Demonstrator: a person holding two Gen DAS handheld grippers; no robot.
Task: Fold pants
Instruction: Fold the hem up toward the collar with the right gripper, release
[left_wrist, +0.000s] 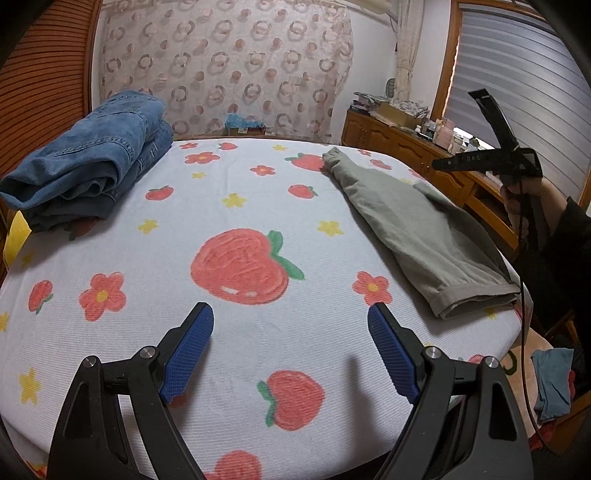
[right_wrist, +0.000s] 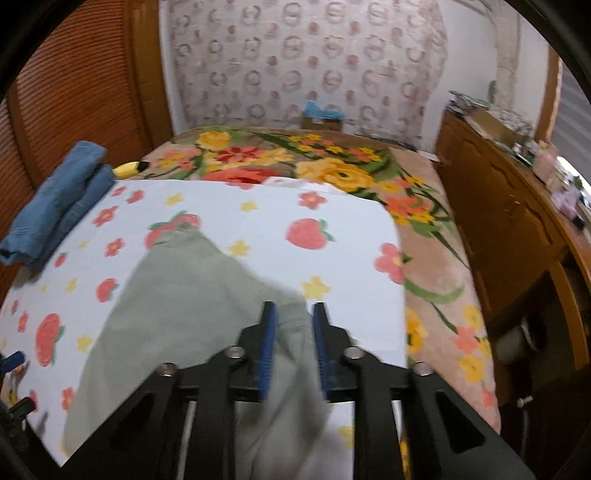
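Grey-green pants (left_wrist: 417, 229) lie folded lengthwise on the right side of the strawberry-print sheet (left_wrist: 240, 206), cuffs toward me. My left gripper (left_wrist: 291, 314) hovers over bare sheet to their left, open wide with nothing between its blue pads. In the right wrist view the pants (right_wrist: 192, 306) spread out below my right gripper (right_wrist: 293, 306). Its jaws stand a narrow gap apart and the pads press on no cloth. A person's hand (left_wrist: 515, 195) holds that gripper up above the pants' right edge.
Folded blue jeans (left_wrist: 92, 158) sit at the sheet's far left corner. A floral blanket (right_wrist: 332, 162) shows beyond and right of the sheet. A wooden dresser (right_wrist: 509, 221) with clutter runs along the right. Loose clothes (left_wrist: 554, 384) lie on the floor at right.
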